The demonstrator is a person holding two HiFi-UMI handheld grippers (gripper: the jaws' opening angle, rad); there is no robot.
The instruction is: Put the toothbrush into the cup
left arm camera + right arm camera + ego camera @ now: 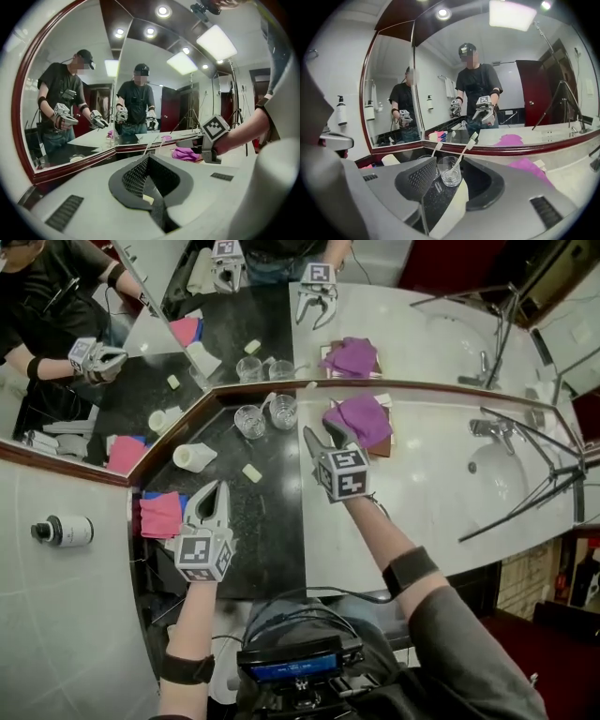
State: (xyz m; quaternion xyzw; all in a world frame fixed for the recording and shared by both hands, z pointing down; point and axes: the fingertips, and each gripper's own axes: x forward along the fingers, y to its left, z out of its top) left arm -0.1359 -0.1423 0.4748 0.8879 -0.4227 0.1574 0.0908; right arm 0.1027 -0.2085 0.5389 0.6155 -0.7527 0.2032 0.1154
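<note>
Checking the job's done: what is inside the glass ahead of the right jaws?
A white toothbrush leans in the glass, head above the rim. One jaw covers most of the glass behind.

Counter [422,512]: white marble on right, black stone section [272,540] on left, mirror along back edge.
On black stone: left glass cup [249,421] and right glass cup [283,411] upright, just beside each other near mirror. White roll [194,457] on its side, small pale block [251,472] near it. Pink cloth [161,515] at left edge.
On marble: purple cloth [359,418] bunched on flat board [382,445], near cups. Sink basin [497,474] set into right end, faucet [487,427] at its rim.
</note>
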